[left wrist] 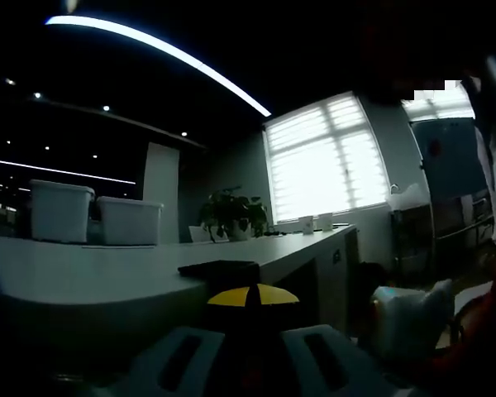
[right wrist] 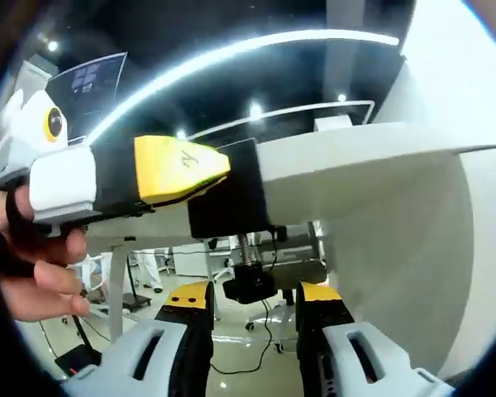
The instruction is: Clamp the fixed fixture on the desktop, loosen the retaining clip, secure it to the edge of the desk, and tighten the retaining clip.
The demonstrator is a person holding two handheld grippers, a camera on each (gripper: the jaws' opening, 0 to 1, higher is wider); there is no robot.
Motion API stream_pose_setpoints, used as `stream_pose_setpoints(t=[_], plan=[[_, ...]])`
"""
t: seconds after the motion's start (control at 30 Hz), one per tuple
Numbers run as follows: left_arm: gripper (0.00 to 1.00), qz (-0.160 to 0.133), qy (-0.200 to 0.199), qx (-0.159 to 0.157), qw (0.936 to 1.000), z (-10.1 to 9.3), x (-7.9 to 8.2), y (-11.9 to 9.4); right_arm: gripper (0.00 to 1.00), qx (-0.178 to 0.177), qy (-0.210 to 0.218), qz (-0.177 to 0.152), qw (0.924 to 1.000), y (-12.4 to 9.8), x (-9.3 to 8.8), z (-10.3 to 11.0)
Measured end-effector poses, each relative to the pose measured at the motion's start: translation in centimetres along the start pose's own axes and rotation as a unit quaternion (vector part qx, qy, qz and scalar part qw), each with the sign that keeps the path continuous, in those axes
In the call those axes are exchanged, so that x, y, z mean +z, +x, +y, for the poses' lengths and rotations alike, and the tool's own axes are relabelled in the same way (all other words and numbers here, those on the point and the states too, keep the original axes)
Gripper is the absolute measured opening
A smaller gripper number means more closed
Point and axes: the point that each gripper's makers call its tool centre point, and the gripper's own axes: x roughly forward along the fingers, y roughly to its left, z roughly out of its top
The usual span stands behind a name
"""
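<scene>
L gripper (right wrist: pixel 178 169) is closed on clamp (right wrist: pixel 227 198) at desk (right wrist: pixel 355 165) edge. R gripper (right wrist: pixel 255 310) jaws sit apart around the clamp's knob (right wrist: pixel 248 285), not gripping.

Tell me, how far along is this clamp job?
Looks done: the black fixture already sits over the desk edge, gripped from the side by the left gripper. In hand: the right gripper, open, sits just under the screw knob below the desk. Left: turning that knob tight, then letting go.
</scene>
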Motion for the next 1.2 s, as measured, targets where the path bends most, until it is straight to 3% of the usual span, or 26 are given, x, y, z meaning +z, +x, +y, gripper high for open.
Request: stream_pose_setpoints(t=[0.13, 0.27, 0.5, 0.6, 0.8, 1.07, 1.2], plan=[[0.01, 0.001, 0.001, 0.001, 1.0, 0.0, 0.0, 0.0, 0.37, -0.001, 0.004, -0.005, 1.0, 0.4, 0.5, 0.3], [0.01, 0.0, -0.001, 0.003, 1.0, 0.1, 0.0, -0.1, 0.27, -0.022, 0.01, 0.001, 0.9997, 0.6, 0.7, -0.9], [0.01, -0.002, -0.004, 0.003, 1.0, 0.1, 0.0, 0.0, 0.26, -0.004, 0.022, 0.007, 0.9997, 0.4, 0.5, -0.7], [0.01, 0.0, -0.003, 0.003, 1.0, 0.1, 0.0, 0.0, 0.26, 0.025, 0.022, 0.003, 0.9994, 0.4, 0.5, -0.6], [0.01, 0.0, -0.003, 0.003, 1.0, 0.1, 0.0, 0.0, 0.25, 0.118, 0.025, -0.001, 0.9928, 0.7, 0.5, -0.3], [0.01, 0.002, -0.002, 0.001, 1.0, 0.1, 0.0, 0.0, 0.25, 0.222, -0.016, 0.006, 0.9748, 0.8, 0.1, 0.2], [0.01, 0.001, -0.003, 0.001, 1.0, 0.1, 0.0, 0.0, 0.25, 0.231, -0.009, 0.021, 0.9728, 0.8, 0.0, 0.2]])
